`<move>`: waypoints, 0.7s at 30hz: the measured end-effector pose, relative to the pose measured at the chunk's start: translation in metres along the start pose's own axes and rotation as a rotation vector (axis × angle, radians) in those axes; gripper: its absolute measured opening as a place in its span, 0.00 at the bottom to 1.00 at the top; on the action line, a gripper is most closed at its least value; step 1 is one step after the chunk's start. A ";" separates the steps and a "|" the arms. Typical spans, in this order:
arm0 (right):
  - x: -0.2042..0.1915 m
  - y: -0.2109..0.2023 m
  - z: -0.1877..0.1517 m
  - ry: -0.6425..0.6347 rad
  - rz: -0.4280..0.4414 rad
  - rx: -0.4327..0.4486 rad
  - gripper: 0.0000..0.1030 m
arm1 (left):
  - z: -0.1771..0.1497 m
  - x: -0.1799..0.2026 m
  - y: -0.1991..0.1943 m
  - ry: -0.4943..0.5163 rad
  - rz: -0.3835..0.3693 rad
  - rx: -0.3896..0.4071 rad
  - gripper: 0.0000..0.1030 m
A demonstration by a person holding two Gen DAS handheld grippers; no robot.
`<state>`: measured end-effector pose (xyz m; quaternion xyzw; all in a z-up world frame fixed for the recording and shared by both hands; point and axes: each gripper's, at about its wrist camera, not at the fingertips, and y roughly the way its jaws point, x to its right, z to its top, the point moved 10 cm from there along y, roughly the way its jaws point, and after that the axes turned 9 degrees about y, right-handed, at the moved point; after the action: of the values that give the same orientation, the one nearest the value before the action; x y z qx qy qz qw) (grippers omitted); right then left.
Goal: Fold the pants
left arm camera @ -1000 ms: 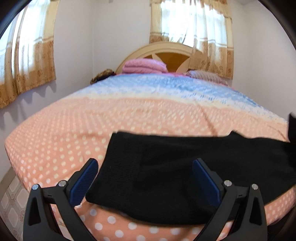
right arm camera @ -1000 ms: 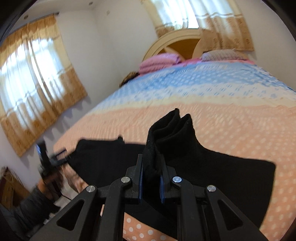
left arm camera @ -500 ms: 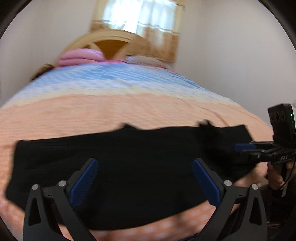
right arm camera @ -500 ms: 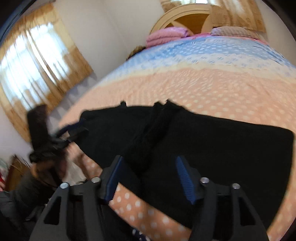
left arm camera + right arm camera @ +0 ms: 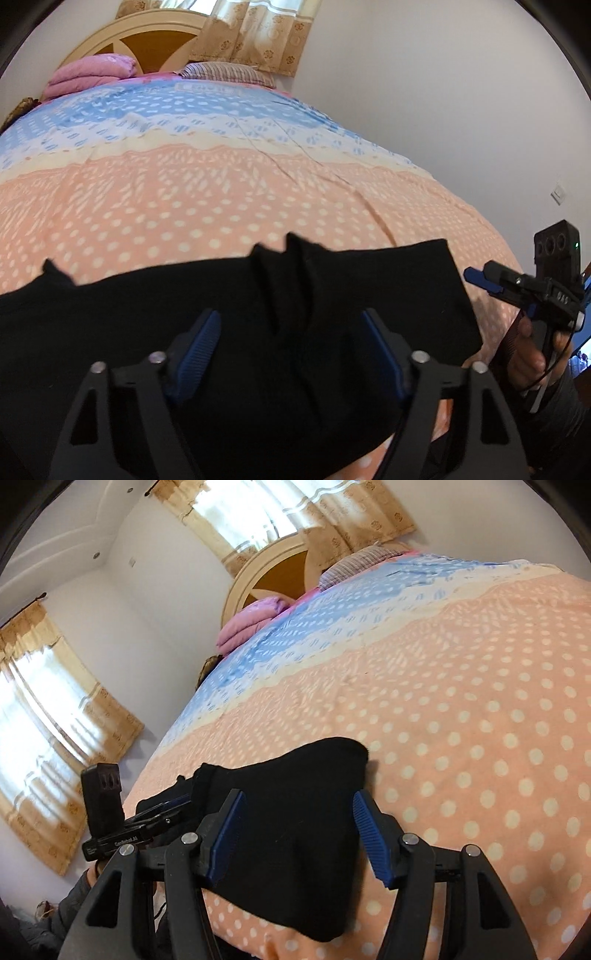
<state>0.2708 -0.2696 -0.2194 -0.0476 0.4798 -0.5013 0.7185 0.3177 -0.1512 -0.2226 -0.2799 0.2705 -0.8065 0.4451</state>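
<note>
Black knit fabric — one pair of pants [image 5: 229,295] — is spread across the near edge of the bed [image 5: 184,199], on its dotted peach cover. It is judged soft, light and limp, so a raised ridge or a doubled edge is the best place to be pinched. The left gripper [image 5: 291,343] is held with its jaws apart around a standing fold. The right gripper [image 5: 295,834] is likewise spread wide over one end, nothing clamped. Two grippers, two pillows at the headboard — one pink, one striped.
</note>
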 end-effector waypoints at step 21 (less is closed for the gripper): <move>-0.041 -0.004 -0.015 -0.129 0.055 0.047 0.64 | -0.023 -0.049 -0.037 -0.177 0.011 0.020 0.15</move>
<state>0.2558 -0.2343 -0.1992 -0.0497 0.4216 -0.4884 0.7624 0.3026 -0.0876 -0.2234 -0.3443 0.2236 -0.7788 0.4743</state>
